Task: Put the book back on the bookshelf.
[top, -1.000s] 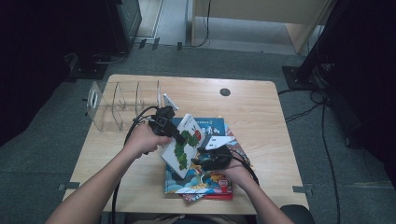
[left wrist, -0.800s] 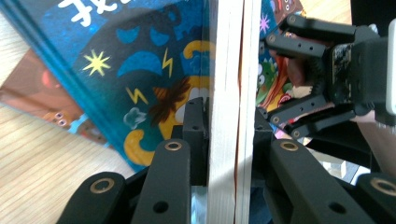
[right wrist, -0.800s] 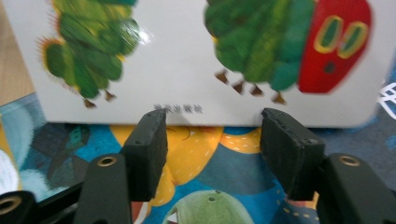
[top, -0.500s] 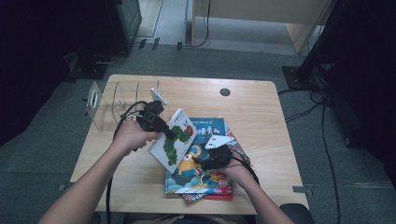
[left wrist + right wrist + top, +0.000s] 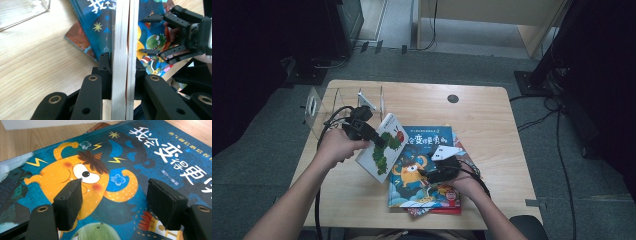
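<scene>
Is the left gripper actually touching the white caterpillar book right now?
Touching. In the left gripper view, both jaws of the left gripper press the white caterpillar book's page edges.

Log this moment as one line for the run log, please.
left gripper: shut on white caterpillar book, tilted off table | right gripper: open, over blue monster book | clear rack: no books in it

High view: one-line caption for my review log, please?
Left gripper lifts a white caterpillar book off the stack; right gripper rests open over the blue monster book.
</scene>
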Demonstrator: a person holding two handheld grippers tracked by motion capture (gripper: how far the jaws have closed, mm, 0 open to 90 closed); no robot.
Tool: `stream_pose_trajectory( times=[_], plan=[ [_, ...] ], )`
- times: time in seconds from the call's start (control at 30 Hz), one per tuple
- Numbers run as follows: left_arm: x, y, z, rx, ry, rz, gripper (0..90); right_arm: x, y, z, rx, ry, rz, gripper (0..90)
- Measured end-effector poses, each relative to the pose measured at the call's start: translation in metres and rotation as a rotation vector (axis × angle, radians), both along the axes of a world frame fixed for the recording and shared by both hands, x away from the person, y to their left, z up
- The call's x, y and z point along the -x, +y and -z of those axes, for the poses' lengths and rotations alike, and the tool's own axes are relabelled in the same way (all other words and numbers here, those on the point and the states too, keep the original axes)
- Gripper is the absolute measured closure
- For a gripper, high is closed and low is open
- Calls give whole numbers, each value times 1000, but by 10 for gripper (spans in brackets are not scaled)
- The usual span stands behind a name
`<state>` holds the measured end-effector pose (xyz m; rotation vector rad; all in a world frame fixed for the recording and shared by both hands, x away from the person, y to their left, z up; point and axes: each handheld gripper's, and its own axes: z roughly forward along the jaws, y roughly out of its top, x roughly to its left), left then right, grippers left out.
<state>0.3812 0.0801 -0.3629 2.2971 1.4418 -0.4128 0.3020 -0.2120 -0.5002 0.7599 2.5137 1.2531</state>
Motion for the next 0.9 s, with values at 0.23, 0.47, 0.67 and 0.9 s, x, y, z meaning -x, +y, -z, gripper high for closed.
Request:
stream_pose_trajectory(
  times=[0.23,0.47,0.67,0.9],
  plan=[
    [5,12,-4,-29,-11,-16,771,0,0,0,0,6,-8,260],
    [8,26,-4,-36,-2,-50,772,-1,0,0,1,7,-18,243],
    [8,37,-2,-61,-2,-89,772,-2,1,0,1,10,-24,235],
    [6,46,1,-89,4,-129,771,-3,1,0,3,10,-28,230]
  ],
)
